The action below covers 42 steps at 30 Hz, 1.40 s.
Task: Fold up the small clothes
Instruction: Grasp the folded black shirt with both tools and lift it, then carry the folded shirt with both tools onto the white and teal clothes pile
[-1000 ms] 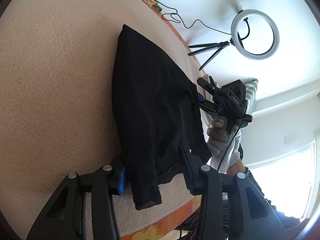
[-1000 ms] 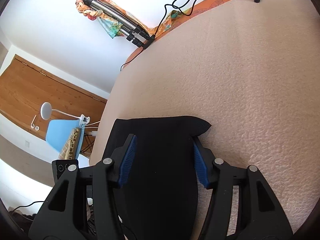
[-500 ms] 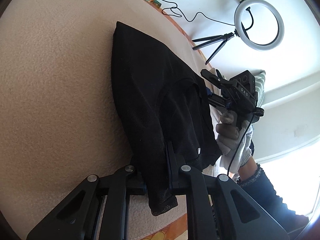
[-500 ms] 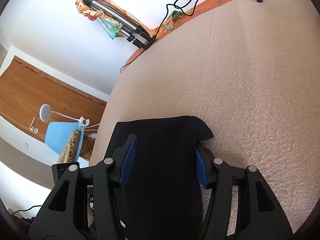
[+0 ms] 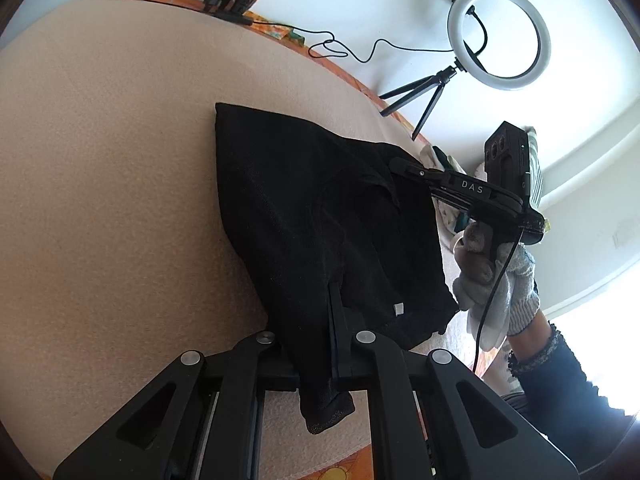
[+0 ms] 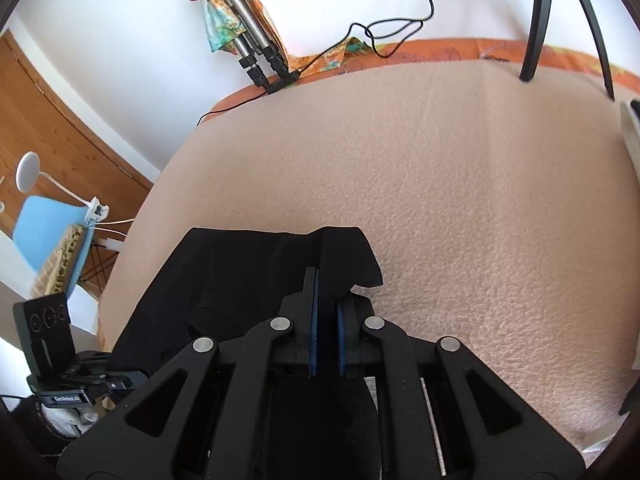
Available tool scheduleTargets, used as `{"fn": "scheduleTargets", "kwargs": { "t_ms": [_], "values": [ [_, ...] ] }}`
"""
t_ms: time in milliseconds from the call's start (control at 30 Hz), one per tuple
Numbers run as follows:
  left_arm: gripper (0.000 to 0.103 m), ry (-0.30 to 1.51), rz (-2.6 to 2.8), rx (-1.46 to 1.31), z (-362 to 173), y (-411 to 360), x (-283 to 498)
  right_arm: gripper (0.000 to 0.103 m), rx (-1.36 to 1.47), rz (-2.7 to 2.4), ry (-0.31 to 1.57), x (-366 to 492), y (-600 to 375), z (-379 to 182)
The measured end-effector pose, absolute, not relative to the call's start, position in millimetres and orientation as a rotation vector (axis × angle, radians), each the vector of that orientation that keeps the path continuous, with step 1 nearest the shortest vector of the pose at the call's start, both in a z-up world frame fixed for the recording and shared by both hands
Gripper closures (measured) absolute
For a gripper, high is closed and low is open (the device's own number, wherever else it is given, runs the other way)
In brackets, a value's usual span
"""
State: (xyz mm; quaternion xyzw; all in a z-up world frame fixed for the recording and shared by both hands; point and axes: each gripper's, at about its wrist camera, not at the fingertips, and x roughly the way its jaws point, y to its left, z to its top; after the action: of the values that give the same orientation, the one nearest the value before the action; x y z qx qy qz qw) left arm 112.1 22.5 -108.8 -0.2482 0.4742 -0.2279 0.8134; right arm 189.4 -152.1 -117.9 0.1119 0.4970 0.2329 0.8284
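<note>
Both grippers pinched on the black garment, fold not yet laid down.

I see the beige blanket point(image 5: 100, 168) under the black garment point(image 5: 304, 208), which lies at centre, its far corner at 11 o'clock. My left gripper point(image 5: 336, 344) is closed on the near edge at 6 o'clock; my right gripper point(image 6: 325, 312) is closed on a corner fold. Biggest risk, I judge: uneven lift drags the cloth and skews the fold. Smaller: the thin layer slips from the blue pads point(image 6: 313, 340), or I catch only one layer.
</note>
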Motion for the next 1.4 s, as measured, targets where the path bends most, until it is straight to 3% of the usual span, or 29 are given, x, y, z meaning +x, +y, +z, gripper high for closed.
{"fn": "scheduleTargets", "kwargs": {
  "t_ms": [633, 1400],
  "values": [
    [0.096, 0.909, -0.542, -0.510, -83, 0, 108, 0.095, 0.152, 0.488, 0.875, 158, -156, -42],
    [0.096, 0.774, -0.792, -0.432, -21, -147, 148, 0.095, 0.216, 0.231, 0.691, 101, -322, 30]
  ]
}}
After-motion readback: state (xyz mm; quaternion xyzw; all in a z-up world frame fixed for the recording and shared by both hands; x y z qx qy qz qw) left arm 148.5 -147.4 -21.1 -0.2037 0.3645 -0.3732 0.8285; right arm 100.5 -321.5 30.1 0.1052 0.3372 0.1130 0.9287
